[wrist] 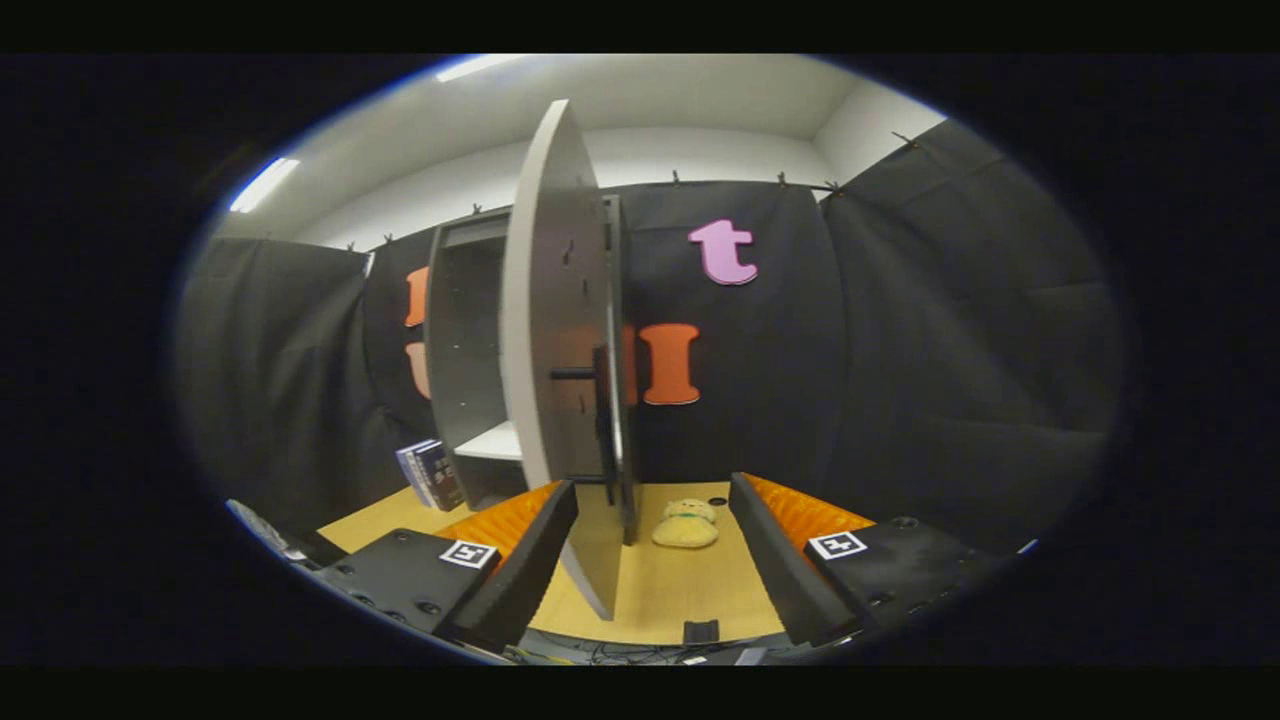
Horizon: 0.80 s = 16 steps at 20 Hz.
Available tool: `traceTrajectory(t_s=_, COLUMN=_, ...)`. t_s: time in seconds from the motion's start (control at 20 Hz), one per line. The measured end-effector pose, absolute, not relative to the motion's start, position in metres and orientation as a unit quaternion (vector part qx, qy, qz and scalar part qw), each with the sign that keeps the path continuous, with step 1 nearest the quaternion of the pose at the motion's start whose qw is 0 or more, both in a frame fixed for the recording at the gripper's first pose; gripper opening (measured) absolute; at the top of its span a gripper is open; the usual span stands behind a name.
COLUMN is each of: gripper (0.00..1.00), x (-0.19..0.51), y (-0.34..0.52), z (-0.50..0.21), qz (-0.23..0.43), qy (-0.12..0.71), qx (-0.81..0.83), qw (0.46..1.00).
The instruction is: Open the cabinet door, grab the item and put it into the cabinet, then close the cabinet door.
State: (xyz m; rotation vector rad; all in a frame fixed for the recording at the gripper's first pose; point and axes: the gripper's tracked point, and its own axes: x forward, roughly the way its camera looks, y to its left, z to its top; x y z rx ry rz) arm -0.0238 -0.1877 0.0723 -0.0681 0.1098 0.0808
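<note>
A tall grey cabinet [465,360] stands on the wooden table, left of centre. Its white door [555,330] is swung wide open toward me, edge-on, with a dark handle [575,373] sticking out of its face. The door's lower edge reaches down between my fingers, close to the left one. A white shelf [492,442] shows inside the cabinet. A small yellow plush toy [686,525] lies on the table just beyond the fingers, right of the door. My gripper [652,545] is open, with nothing held between the fingers.
Two dark blue books [430,473] lean against the cabinet's left foot. The wooden table [660,590] runs ahead to the black cloth wall. A small black block [700,631] and cables lie at the table's near edge.
</note>
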Motion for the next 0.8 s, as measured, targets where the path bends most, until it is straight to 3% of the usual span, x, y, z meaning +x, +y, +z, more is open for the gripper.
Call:
traceTrajectory(t_s=0.15, gripper=0.98, x=0.004, y=-0.205, z=0.069, qz=0.007, qy=0.046, qx=-0.016, qw=0.999)
traceTrajectory(t_s=0.45, gripper=0.98, x=0.023, y=-0.194, z=0.063, qz=0.009, qy=0.041, qx=0.013, qw=0.999)
traceTrajectory(t_s=0.8, gripper=0.97, x=0.019, y=-0.185, z=0.069, qz=-0.029, qy=0.020, qx=-0.060, qw=0.998)
